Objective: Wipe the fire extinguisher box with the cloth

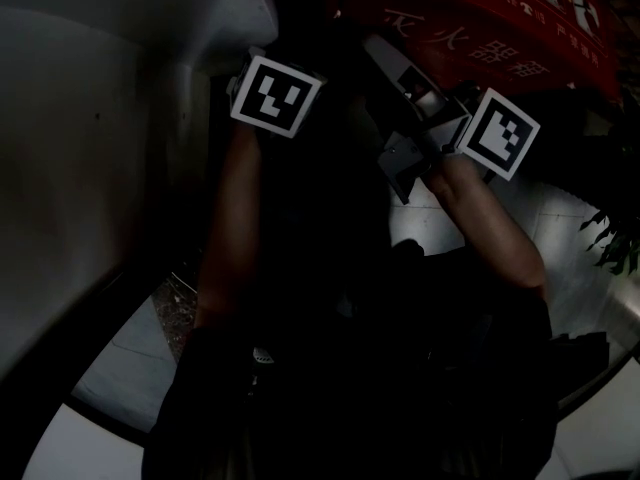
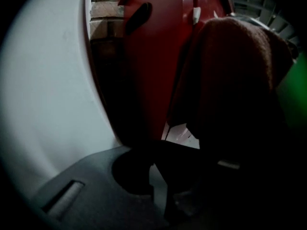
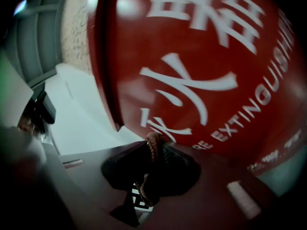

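Observation:
The red fire extinguisher box (image 3: 216, 56) with white lettering fills the right gripper view, very close. My right gripper (image 3: 151, 166) is shut on a brown cloth (image 3: 153, 145), a fold of which pokes up between the jaws near the box's front. In the left gripper view the same cloth (image 2: 235, 80) hangs in a dark mass against the box (image 2: 158, 56). The jaws of my left gripper (image 2: 160, 176) stand close together with nothing between them, lower left of the cloth. In the dim head view both grippers are raised below the box (image 1: 480, 28).
A white wall (image 2: 48, 95) runs along the left of the box, with brickwork (image 2: 103, 4) behind it. A green plant (image 1: 615, 238) stands at the right. Pale floor tiles (image 1: 120, 368) lie below. The person's forearms cross the middle of the head view.

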Demonstrator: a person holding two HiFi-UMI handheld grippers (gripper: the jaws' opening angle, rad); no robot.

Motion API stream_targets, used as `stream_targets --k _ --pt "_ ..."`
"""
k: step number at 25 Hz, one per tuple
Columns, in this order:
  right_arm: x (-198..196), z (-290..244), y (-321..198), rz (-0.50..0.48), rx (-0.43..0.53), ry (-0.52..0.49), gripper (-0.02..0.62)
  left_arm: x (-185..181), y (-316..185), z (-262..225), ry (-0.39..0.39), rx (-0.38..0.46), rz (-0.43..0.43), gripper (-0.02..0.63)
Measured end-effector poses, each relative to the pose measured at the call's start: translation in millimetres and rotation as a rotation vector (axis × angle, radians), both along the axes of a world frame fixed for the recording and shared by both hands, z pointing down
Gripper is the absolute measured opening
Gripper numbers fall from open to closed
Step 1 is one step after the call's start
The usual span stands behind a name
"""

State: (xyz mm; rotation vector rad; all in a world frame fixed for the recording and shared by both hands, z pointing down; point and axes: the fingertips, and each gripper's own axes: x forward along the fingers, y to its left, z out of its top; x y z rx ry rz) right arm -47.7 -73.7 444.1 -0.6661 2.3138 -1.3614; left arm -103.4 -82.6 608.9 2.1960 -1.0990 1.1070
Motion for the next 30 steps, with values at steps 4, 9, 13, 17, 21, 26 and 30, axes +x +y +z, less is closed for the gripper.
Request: stream_targets --k 4,9,13,17,21,26,30 --pt "-5.8 -20.5 1.0 -0.017 0.119 0.071 0.064 6.6 1.0 -1.2 0.010 0.000 0.015 0.003" --pt "-8.8 -35.3 1.4 -0.034 0.148 0.063 0.071 8.0 2.5 -0.2 0.011 -0.003 0.019 0.003" --pt "-11.8 -49.0 2.0 -0.045 0.158 0.023 0.071 4.7 -0.5 -2.6 0.021 0.007 0.014 0.003" --pt "-12.7 -62.0 2.5 -0.042 0.171 -0.018 0.071 9.0 -1.3 -7.2 0.055 0.015 0.019 0.003" --pt "-10.2 -75.0 3.4 -0.031 0.182 -0.062 0.071 13.6 0.4 -7.4 0.052 0.013 0.029 0.003" --pt "-1.1 -82.8 4.6 -0.029 0.197 -0.080 0.071 19.2 3.5 -6.8 0.038 0.005 0.042 0.003" --pt "-0.4 -74.0 14.3 -0.080 0.183 -0.062 0.069 22.0 2.7 -3.1 0.028 -0.006 0.063 0.003"
